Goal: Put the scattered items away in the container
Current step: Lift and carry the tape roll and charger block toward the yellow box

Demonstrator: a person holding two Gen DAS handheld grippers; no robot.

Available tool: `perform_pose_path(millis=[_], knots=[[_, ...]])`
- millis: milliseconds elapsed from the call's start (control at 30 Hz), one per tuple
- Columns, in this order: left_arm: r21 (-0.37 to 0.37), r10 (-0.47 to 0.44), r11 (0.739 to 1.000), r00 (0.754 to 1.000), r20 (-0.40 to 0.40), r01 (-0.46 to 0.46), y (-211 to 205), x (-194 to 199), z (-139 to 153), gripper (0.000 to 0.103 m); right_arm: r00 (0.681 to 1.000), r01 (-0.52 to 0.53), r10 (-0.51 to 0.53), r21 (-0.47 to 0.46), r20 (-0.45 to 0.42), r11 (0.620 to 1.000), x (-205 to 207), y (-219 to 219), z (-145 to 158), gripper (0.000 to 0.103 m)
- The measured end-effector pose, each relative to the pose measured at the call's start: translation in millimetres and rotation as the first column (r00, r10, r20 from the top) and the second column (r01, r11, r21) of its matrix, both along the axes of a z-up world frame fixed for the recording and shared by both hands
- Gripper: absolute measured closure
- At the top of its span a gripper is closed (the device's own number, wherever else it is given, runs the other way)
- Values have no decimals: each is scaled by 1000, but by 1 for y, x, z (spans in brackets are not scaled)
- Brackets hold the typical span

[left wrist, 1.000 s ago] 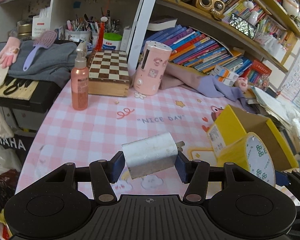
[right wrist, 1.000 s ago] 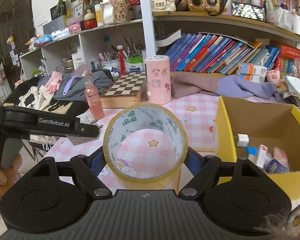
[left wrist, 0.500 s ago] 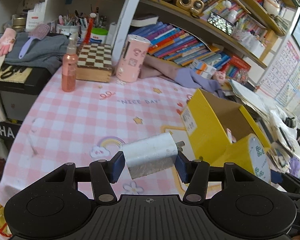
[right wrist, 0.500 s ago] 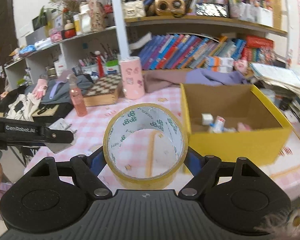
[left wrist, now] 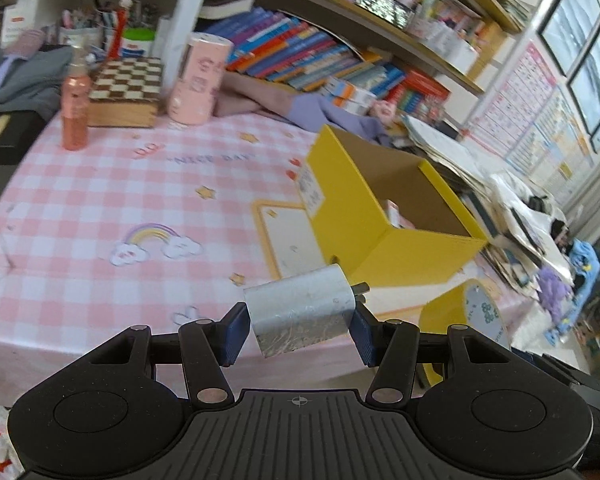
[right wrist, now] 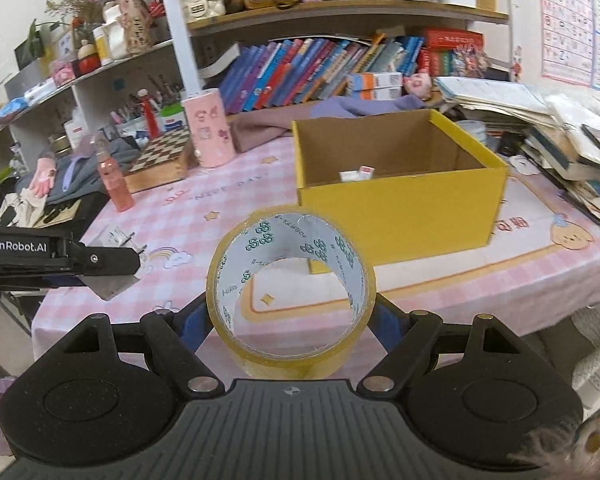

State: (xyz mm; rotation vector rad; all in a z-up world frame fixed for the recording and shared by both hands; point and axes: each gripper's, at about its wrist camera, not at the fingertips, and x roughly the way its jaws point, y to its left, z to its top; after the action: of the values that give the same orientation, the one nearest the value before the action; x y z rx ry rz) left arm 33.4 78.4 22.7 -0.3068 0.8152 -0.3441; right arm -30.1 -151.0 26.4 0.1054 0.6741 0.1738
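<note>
My left gripper is shut on a white charger plug, held above the table's front edge, left of and below the yellow box. My right gripper is shut on a roll of yellow tape, held in front of the yellow box. The tape also shows at the right in the left wrist view. The left gripper with the plug shows at the left in the right wrist view. Small items lie inside the box.
On the pink checked tablecloth stand a pink spray bottle, a chessboard box and a pink cylinder at the back. Bookshelves rise behind. Stacked papers and books crowd the right side.
Both grippers have pulled back from the table and risen, with plug and tape still held. The yellow box is now further ahead, and its inside shows.
</note>
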Motion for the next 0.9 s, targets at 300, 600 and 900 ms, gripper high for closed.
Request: perform_pose_path(millis=[300,600,900], knots=[[-30,-84,996,996,15,84,-34,3,1,50,997,81,-82,-12,-9,997,-9,-31,2,24],[-54,-161,985,987,26,163,-71,10,2,50,987,162,-162,-27,-16,986,-15,-65,4,24],[-70,-210,974,976,62,214,-97,18,10,50,976,216,-217,-37,-2,976,-13,-90,9,24]])
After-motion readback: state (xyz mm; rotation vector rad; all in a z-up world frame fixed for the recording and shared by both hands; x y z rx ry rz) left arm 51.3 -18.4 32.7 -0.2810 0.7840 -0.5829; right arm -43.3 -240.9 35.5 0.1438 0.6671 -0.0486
